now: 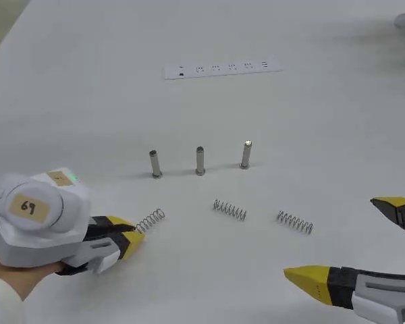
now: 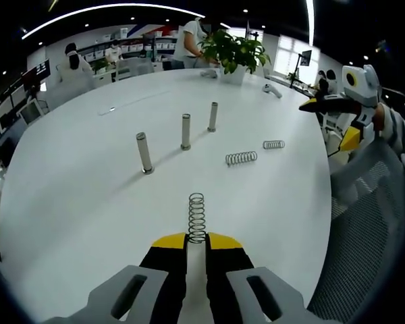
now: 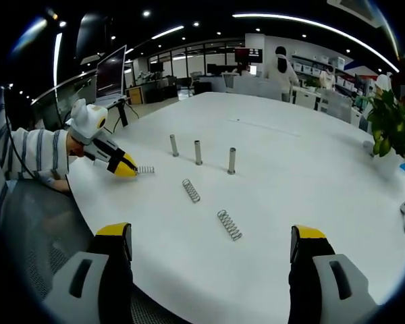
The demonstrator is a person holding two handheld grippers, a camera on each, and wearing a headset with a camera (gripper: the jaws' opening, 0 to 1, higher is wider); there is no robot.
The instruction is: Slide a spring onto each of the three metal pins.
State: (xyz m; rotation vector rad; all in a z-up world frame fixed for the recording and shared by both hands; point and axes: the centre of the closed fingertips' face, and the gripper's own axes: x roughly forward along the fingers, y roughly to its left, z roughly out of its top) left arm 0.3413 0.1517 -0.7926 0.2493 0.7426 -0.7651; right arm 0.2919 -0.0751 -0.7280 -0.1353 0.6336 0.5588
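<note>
Left gripper [image 2: 196, 237] clamped on near end of spring [image 2: 197, 210]; spring axis runs forward, nearest pin [image 2: 144, 152] ahead-left. Right gripper [image 3: 210, 234] wide open, empty.

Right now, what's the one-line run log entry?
left gripper: shut on leftmost spring | right gripper: open, holding nothing | two other springs: lying on table | three pins: upright, bare
</note>
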